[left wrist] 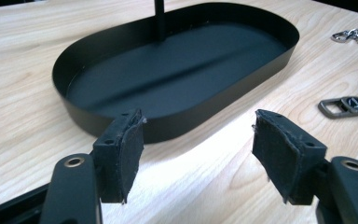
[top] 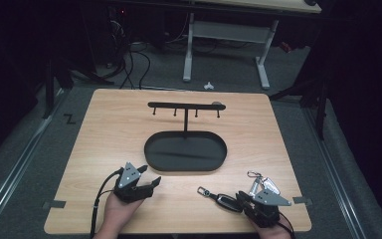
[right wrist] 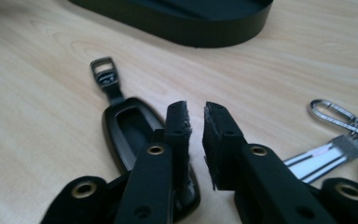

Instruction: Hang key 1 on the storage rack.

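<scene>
- The right gripper sits at the near right of the tabletop; its jaws stand slightly apart with nothing between the pads, so it is released.
- Just left of it, partly under its left jaw, lies a black car key fob flat on the tabletop, its strap and metal buckle pointing away toward the far left.
- To the right of that gripper lies a silver key with a metal clasp, near the gripper but apart from the fob.
- The left gripper rests at the near left, jaws wide apart and empty, facing the tray.
- A black oval tray lies at the middle of the tabletop, beyond both grippers.
- From the tray's far side rises a post carrying a hook bar with small pegs hanging under it.
</scene>
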Available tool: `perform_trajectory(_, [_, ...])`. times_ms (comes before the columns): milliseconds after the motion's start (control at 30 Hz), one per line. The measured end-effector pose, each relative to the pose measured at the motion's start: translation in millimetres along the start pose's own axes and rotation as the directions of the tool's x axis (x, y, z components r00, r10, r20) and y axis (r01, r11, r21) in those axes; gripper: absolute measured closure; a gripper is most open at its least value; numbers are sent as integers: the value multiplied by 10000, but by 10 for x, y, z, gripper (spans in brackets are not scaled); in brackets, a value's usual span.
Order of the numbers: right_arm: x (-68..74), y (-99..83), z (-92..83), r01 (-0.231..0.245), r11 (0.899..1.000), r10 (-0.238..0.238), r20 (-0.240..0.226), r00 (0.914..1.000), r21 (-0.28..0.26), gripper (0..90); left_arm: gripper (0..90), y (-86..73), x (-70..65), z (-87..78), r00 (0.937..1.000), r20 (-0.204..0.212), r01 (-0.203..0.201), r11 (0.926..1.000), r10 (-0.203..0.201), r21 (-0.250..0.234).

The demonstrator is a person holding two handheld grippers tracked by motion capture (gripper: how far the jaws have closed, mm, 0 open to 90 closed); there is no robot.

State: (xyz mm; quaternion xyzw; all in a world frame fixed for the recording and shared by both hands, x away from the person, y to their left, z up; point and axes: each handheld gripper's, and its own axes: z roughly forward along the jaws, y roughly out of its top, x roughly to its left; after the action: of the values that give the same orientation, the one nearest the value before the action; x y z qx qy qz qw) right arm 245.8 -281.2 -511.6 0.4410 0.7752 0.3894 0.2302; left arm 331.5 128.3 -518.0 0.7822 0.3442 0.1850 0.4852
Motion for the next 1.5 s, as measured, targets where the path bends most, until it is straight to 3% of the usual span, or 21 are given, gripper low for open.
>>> perform_trajectory(200, [-14, 108, 101, 145, 9999, -143, 290, 9995, -69, 758, 337, -69, -7, -74, 9996, -248, -110, 9997, 116, 227])
perform_trajectory(267, [-20, 141, 144, 200, 9998, -203, 350, 9992, 88, 757, 335, -79, -5, -118, 9985, -472, -262, 9993, 275, 276])
perform_trajectory(367, [-32, 198, 194, 120, 9995, -140, 659, 9977, 302, 758, 330, -102, 28, -157, 9986, -519, 51, 9998, -41, 210])
perform_trajectory(500, [-73, 264, 249, -205, 9980, 150, 906, 9958, 595, 780, 329, -106, 38, -183, 9982, -601, -40, 9995, 59, 317])
perform_trajectory(533, [-101, 311, 280, -191, 9952, 97, 974, 9952, 965, 783, 328, -98, 47, -197, 9978, -660, -34, 9996, 52, 269])
perform_trajectory(600, [-115, 339, 302, -162, 9925, 48, 938, 9956, 1215, 773, 329, -87, 75, -223, 9980, -628, 79, 9998, -67, 193])
perform_trajectory(833, [-152, 388, 382, -99, 9694, -74, 693, 9976, 2452, 691, 360, -81, 83, -218, 9977, -660, -123, 9989, 152, 448])
perform_trajectory(967, [-152, 417, 372, -121, 9595, -54, 614, 9981, 2814, 677, 329, -39, 44, -222, 9999, 121, -60, 9994, 56, 345])
perform_trajectory(1133, [-171, 498, 373, -13, 9428, -177, 540, 9984, 3333, 651, 303, -19, -20, -209, 9991, 216, -367, 9989, 361, 281])
perform_trajectory(1200, [-181, 524, 380, 1, 9360, -176, 465, 9988, 3521, 620, 286, -10, -10, -231, 9991, 364, -219, 9997, 216, 82])
perform_trajectory(1333, [-188, 561, 388, -55, 9254, -83, 349, 9994, 3790, 570, 276, -10, 17, -252, 9991, 413, -45, 9999, 50, -124])
perform_trajectory(1367, [-184, 587, 394, 51, 9160, -153, 223, 9996, 4010, 549, 267, -15, 24, -252, 9993, 364, -61, 9999, 64, -99])
perform_trajectory(1500, [-153, 629, 421, 401, 8953, -413, -69, 9991, 4436, 511, 233, -34, 19, -231, 9997, 62, -240, 9997, 240, -7])
